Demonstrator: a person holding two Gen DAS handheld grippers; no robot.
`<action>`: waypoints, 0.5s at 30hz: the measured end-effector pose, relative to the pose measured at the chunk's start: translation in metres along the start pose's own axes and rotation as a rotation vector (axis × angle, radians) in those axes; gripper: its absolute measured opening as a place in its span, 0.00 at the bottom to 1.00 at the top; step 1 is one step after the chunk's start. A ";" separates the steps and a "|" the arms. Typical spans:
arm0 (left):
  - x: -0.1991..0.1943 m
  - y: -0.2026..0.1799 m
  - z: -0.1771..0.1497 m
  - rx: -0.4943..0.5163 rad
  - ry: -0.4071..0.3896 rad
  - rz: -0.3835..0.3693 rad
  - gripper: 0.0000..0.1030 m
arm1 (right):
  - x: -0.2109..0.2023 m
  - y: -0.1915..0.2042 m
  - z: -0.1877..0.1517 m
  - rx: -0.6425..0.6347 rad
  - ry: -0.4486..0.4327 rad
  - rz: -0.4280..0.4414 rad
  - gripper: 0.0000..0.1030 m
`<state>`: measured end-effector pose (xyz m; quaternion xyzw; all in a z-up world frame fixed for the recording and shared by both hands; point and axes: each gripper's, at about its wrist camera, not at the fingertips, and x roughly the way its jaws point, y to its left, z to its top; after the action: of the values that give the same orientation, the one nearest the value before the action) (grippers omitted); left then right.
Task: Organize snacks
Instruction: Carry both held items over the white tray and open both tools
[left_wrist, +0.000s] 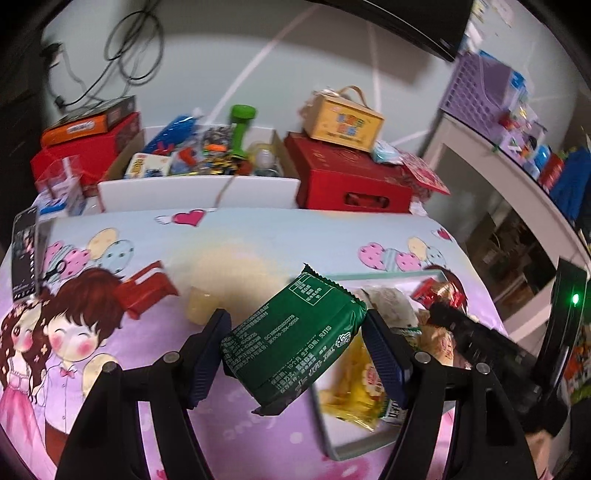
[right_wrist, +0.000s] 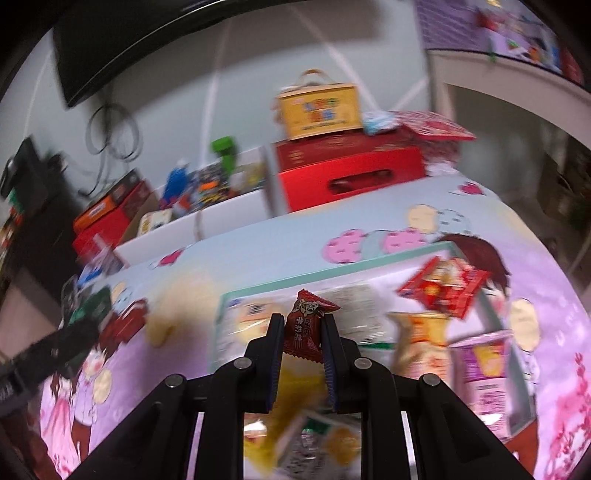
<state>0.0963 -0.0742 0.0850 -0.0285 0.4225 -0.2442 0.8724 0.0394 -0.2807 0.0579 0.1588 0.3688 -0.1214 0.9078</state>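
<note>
the green snack packet (left_wrist: 295, 339) is sitting tilted between the pads of the left claw (left_wrist: 295, 350), lifted clear of the cartoon-print cloth covering the tabletop (left_wrist: 229, 236). the left claw is pinching the green snack packet across its width, with both blue-ribbed pads pressing on its sides. the small red candy wrapper (right_wrist: 303, 325) is standing upright between the fingers of the right claw (right_wrist: 303, 332), which is pressing together on it, the wrapper's crimped top poking above the fingertips.

just to the right of the green snack packet, the pale green tray (left_wrist: 334, 443) is lying on the cloth, holding a yellow packet (left_wrist: 354, 387) and other mixed snacks. in the right wrist view the same tray (right_wrist: 332, 271) is carrying a red snack bag (right_wrist: 443, 291), an orange packet (right_wrist: 424, 332) and a purple-and-white packet (right_wrist: 484, 369); much of this view is blurring.

at the far edge of the tabletop, a white bin (left_wrist: 199, 195) full of assorted items is standing beside a red box (left_wrist: 351, 184), with a yellow handled box (left_wrist: 343, 123) resting on top of it.
</note>
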 end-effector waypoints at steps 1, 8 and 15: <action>0.002 -0.007 -0.001 0.015 0.004 -0.004 0.72 | -0.001 -0.008 0.002 0.020 -0.004 -0.010 0.21; 0.017 -0.053 -0.007 0.113 0.028 -0.049 0.72 | -0.014 -0.059 0.009 0.137 -0.033 -0.068 0.21; 0.039 -0.092 -0.018 0.206 0.073 -0.067 0.72 | -0.022 -0.086 0.011 0.191 -0.044 -0.089 0.21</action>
<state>0.0658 -0.1694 0.0689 0.0560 0.4255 -0.3163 0.8460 0.0026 -0.3617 0.0638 0.2255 0.3420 -0.1995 0.8902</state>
